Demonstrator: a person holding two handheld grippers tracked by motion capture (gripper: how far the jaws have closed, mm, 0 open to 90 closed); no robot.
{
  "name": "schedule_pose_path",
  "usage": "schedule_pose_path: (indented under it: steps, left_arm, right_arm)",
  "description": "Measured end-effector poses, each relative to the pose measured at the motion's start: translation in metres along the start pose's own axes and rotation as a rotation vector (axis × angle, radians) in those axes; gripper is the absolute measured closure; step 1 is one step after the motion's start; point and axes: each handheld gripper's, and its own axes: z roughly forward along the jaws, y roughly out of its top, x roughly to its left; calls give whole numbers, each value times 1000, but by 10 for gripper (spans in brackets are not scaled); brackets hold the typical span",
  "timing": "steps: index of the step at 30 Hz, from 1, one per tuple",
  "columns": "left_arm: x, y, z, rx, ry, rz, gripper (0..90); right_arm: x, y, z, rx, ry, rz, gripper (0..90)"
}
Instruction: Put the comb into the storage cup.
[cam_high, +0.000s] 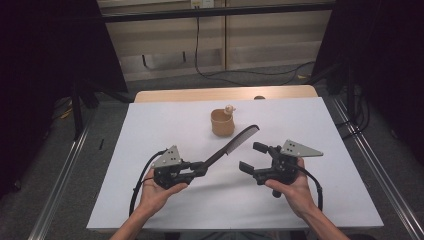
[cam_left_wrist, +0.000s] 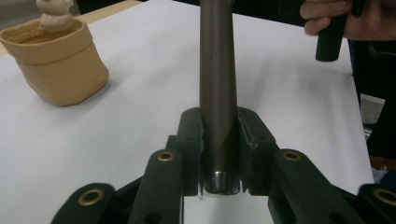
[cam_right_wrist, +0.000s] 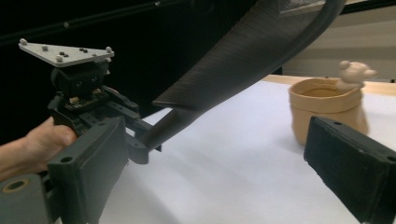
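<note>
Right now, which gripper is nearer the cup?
Roughly even; right, marginally. The right gripper is open, below and right of the cup. The left gripper is below and left of it, shut on the comb.

Long dark plastic comb (cam_high: 234, 144): matt, smooth handle, finely ribbed teeth. Tan cup-shaped pot with small figure on rim (cam_high: 222, 122): matt, looks like unglazed ceramic or rubber. Desk (cam_high: 150, 125): smooth matt white sheet over light wood. Left claw (cam_left_wrist: 219, 140): matt black plastic, brass-coloured rivets.
</note>
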Motion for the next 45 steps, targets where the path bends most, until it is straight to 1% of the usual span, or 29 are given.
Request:
schedule_pose_path:
  steps: [1,3,4,6,7,8,9,12,13,15,17,19,21,23,25,27,29,32,34,35,38,42,45]
  left_arm:
    - [-1,1,0,-2,0,1,729]
    - [-3,5,1,-15,-2,9,729]
    - [-3,7,2,-16,-6,6,729]
    - [-4,11,3,-19,0,20,729]
    - [-4,13,4,-22,-9,17,729]
    - [-5,14,5,-25,-5,19,729]
    - [-4,15,5,-28,-7,20,729]
    - [-3,18,6,-30,-12,16,729]
    - [-3,19,7,-27,-7,23,729]
    - [-2,19,8,-32,-8,17,729]
    - [-2,21,8,-32,-7,22,729]
    - [-4,21,9,-40,-10,19,729]
    - [-5,22,8,-37,-10,26,729]
    - [-6,22,7,-41,-13,28,729]
    - [-7,22,7,-41,-11,31,729]
    - [-7,22,6,-43,-17,26,729]
    - [-7,23,6,-36,-21,35,729]
    - [-8,22,8,-30,-22,39,729]
    - [-7,22,10,-29,-32,34,729]
    - [-7,22,10,-31,-32,35,729]
    - [-7,21,11,-32,-37,32,729]
    - [-7,21,10,-29,-36,40,728]
    - [-8,21,11,-32,-35,37,728]
  right_arm:
    - [1,-1,1,-3,9,9,58]
    - [4,-2,3,-25,17,33,64]
    - [6,-2,4,-32,25,44,72]
    - [8,-2,6,-47,39,82,72]
    - [9,-2,7,-51,51,108,77]
    - [9,-1,7,-61,53,125,81]
    - [8,-1,8,-74,50,132,87]
    - [6,1,10,-89,62,158,133]
    - [5,1,11,-89,61,168,133]
    - [4,0,14,-81,61,169,142]
    - [4,-2,17,-81,62,187,150]
    - [4,-4,21,-87,70,204,181]
    - [4,-5,24,-91,81,223,206]
    - [5,-6,26,-86,92,226,259]
    - [7,-6,28,-90,103,237,267]
    - [8,-5,30,-99,114,248,329]
    - [8,-5,31,-97,117,253,353]
    - [8,-5,33,-105,127,261,443]
    - [8,-6,33,-106,131,259,473]
    - [7,-6,34,-108,135,262,510]
    - [7,-6,35,-109,135,252,554]
    - [5,-7,36,-103,131,236,626]
    - [4,-8,36,-111,134,250,651]
